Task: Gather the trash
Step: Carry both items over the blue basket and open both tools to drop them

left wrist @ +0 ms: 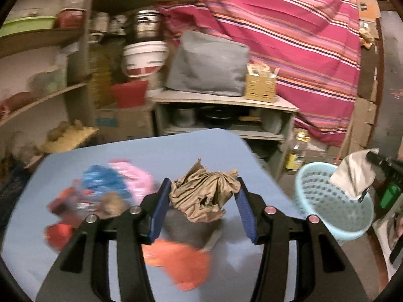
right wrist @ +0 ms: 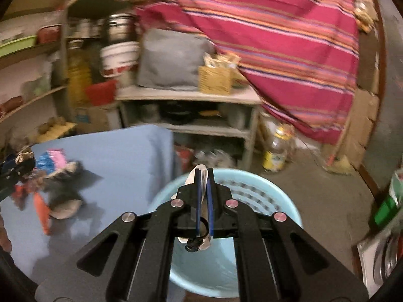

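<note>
On the far left of the blue table (left wrist: 131, 148) sits the blurred heap of trash (left wrist: 100, 196): a blue and pink plastic bag, red scraps, something brownish, all smeared by motion and hard to sort out. Nearer the camera lies an orange wrapper (left wrist: 183, 261), flat on the blue surface beside a grey scrap. Moving to the middle, the left gripper (left wrist: 202, 196) has its jaws set part-way apart and clamped on a crumpled brown paper ball (left wrist: 204, 196), creased, dull tan, with a dark tear near its lower middle; both blue pads press its sides and it is up off the tabletop. Further right, off the table's edge, stands the light blue basket (left wrist: 325, 206) on the floor, its wall pierced with rows of small holes. Over its rim is the right gripper (right wrist: 204, 173), jaws squeezed nearly together on a thin silvery-white wrapper (left wrist: 352, 176); from the left wrist view it hangs as a flat, shiny, wrinkled sheet from the fingertips, and in the right wrist view it shows edge-on between the blue pads, above the basket's open mouth. Behind, a shelf unit and a striped pink cloth (left wrist: 289, 37) fill the background.
</note>
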{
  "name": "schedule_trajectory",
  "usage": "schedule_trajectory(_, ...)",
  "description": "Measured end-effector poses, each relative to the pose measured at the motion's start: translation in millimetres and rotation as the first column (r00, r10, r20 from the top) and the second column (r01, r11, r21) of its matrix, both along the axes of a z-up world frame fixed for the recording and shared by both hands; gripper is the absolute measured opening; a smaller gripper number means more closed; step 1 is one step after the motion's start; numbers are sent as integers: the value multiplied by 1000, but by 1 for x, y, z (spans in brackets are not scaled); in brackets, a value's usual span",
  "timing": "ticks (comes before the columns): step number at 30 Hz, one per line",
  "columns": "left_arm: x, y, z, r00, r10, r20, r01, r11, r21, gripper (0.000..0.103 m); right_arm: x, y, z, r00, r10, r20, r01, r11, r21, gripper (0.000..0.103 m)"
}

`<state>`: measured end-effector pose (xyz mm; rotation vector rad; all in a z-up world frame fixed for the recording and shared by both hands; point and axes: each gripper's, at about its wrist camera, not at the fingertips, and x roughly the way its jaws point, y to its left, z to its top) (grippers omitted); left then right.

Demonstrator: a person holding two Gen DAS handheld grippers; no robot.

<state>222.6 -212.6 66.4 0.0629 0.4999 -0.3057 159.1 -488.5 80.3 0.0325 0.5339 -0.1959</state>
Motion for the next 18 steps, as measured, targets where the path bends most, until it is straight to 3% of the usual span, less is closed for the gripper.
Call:
schedule_trajectory(5, 1, -53, -7, 999, -54, -2, 54, 999, 6, 51, -2, -38, -29, 997, -44, -64, 46, 998, 36, 5)
schedule_trajectory(12, 5, -85, -12, 997, -73, -20, 74, 997, 5, 51, 4, -54, -44, 994, -35, -105, 41, 998, 53, 7)
schedule_trajectory(15, 1, -93, -12, 996, -85, -16, 85, 996, 11, 51, 4, -61, -46, 994, -33, -101, 40, 996, 75, 32)
schedule_trajectory(18, -2, -102, -13, 995, -100, -9, 100, 995, 19, 51, -4, -68, -47, 993, -51, -106, 58, 996, 67, 47)
